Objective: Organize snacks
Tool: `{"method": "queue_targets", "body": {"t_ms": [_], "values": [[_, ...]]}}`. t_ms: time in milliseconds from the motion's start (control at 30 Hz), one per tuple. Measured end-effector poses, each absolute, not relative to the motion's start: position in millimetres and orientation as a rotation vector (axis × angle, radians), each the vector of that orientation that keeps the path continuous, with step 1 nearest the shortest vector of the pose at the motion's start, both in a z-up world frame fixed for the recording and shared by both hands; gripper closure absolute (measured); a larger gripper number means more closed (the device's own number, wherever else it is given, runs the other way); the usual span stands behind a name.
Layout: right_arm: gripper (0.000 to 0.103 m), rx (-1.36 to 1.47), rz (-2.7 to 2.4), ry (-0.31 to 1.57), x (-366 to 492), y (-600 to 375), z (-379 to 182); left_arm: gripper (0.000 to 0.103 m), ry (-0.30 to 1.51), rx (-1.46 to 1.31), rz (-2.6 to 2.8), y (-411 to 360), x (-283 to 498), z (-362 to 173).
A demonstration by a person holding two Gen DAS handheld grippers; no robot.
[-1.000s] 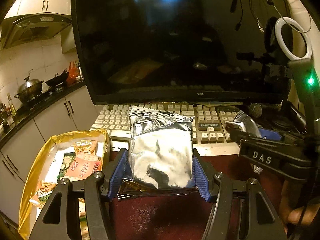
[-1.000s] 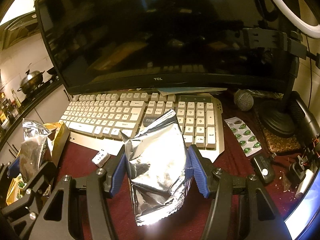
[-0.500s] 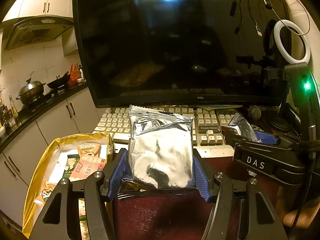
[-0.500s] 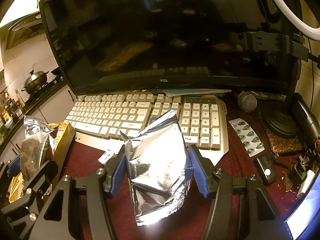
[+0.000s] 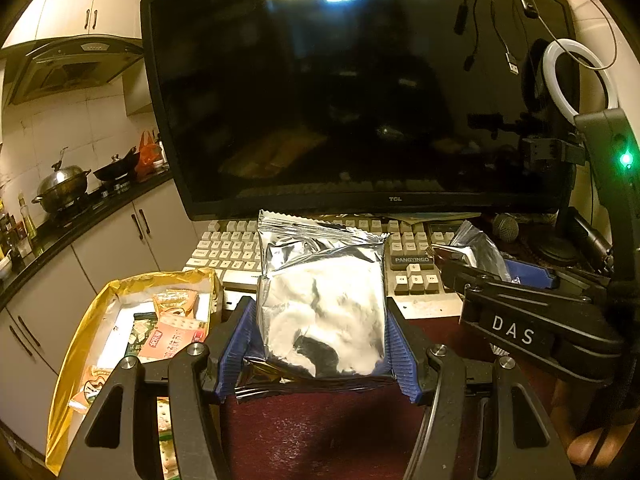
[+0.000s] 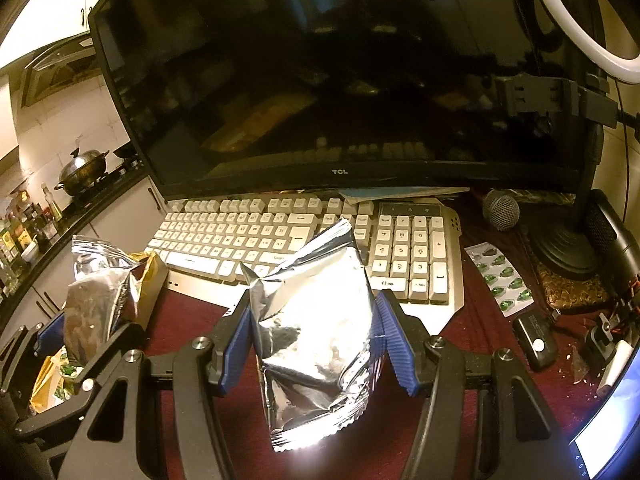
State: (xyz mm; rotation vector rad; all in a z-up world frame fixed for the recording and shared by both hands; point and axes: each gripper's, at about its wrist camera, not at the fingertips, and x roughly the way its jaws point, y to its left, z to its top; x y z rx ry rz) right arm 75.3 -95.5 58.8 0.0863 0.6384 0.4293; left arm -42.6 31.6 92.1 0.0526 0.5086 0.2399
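My left gripper [image 5: 320, 340] is shut on a silver foil snack bag [image 5: 324, 312], which stands upright between the blue pads over the dark red table. To its lower left is a gold box [image 5: 76, 356] holding several snack packets [image 5: 176, 332]. My right gripper [image 6: 316, 344] is shut on a second, crumpled silver foil bag [image 6: 316, 320], tilted with its bottom seam toward me. In the left wrist view the right gripper [image 5: 512, 328] shows at the right with its bag [image 5: 476, 244]. The right wrist view has the left gripper's bag [image 6: 96, 300] beside the gold box [image 6: 156, 268].
A beige keyboard [image 6: 288, 236] lies under a big dark monitor [image 6: 340, 80]. On the right are a microphone [image 6: 500, 210], a blister pack of green pills [image 6: 500, 276], a small black device [image 6: 534, 342] and a ring light [image 6: 580, 12]. A kitchen counter with pots [image 5: 64, 188] runs along the left.
Both grippers keep hold of their foil bags. The right wrist view has shifted a little, and the monitor and keyboard sit slightly further right in it.
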Motion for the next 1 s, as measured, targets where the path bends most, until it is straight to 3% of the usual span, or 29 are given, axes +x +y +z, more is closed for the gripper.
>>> {"method": "queue_targets", "body": {"t_ms": [400,1000], "values": [[0.044,0.095,0.447,0.649,76.8,-96.2,58.4,0.037,0.501,0.036,0.25,37.7,-42.4,95.0],[0.044,0.047,0.545,0.648,66.1,-75.7,55.7,0.037,0.492,-0.037,0.393,106.8,-80.7,98.0]]}}
